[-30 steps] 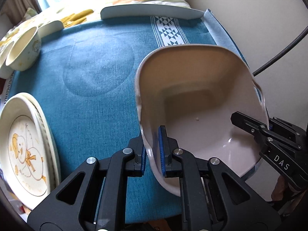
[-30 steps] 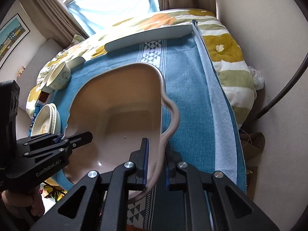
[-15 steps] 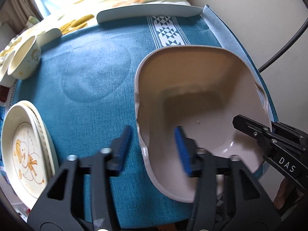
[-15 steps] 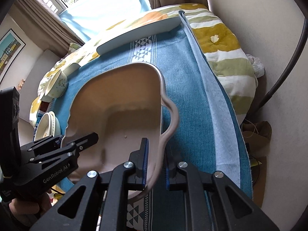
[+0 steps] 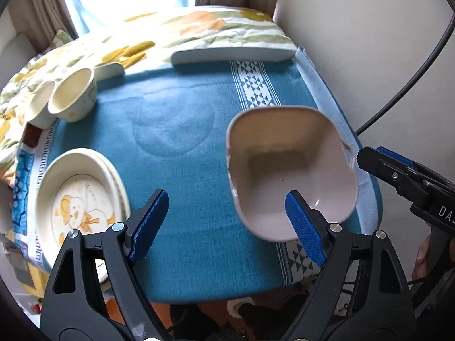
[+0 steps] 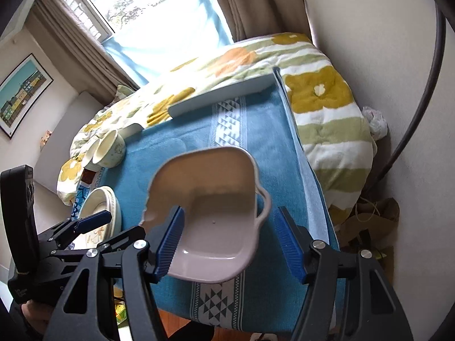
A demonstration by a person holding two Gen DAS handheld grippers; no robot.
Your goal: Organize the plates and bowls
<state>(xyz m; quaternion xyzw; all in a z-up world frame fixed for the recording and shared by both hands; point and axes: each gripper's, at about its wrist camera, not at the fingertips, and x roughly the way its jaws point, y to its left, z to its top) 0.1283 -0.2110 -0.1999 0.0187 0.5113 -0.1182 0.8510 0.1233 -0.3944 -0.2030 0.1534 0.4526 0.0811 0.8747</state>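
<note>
A pale pink square bowl (image 5: 290, 164) (image 6: 210, 199) with side handles sits on the blue tablecloth (image 5: 176, 130) near the table's right edge. My left gripper (image 5: 227, 221) hangs above the bowl's left rim. Its jaws are opening and its blue pads do not touch the rim. My right gripper (image 6: 230, 241) is over the bowl's right handle, also opening, with its pads off the handle. A stack of cream plates with a duck picture (image 5: 79, 193) (image 6: 99, 201) lies at the left. Two small cream bowls (image 5: 74, 93) (image 6: 111, 147) stand at the back left.
A long white tray (image 5: 233, 54) lies along the far edge of the cloth, against a floral quilt (image 5: 199, 25). A wall and a black cable (image 5: 403, 85) run close on the right. The table's near edge (image 5: 227, 292) drops off just below the grippers.
Both grippers let go of the pink bowl's rim, the left first and then the right, and both drew up and back. The bowl stays on the cloth.
</note>
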